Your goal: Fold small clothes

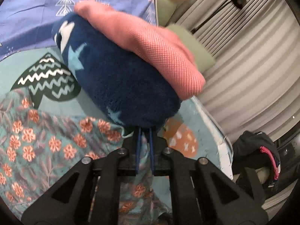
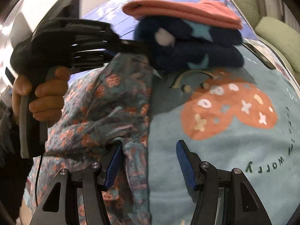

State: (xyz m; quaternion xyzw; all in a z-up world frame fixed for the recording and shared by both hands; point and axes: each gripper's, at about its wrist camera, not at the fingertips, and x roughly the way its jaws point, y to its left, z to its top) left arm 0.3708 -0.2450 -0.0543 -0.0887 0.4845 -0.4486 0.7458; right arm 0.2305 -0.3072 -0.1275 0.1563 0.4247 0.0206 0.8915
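- Left wrist view: the left gripper has its two blue pads drawn almost together, tips tucked under the near edge of a folded navy fleece garment with pale stars. Whether a thin layer of fleece is pinched between the pads, I cannot tell.
- A folded pink knit garment lies on top of the navy one, so the two make a small stack straight ahead of these jaws, its long axis running away and to the upper left.
- The stack rests on a light blue blanket; a floral garment, unfolded and rumpled, lies just below and left of the jaws.
- Right wrist view: the right gripper stands wide apart and holds nothing. Its left pad touches a fold of the floral garment, whose long axis runs from the jaws up toward the stack.
- The person's hand holds the left gripper's handle at the left, its fingers reaching level into the stack's side, well beyond the right jaws.
- By my judgement the floral piece is next to fold, and the right gripper is the nearer one to it.
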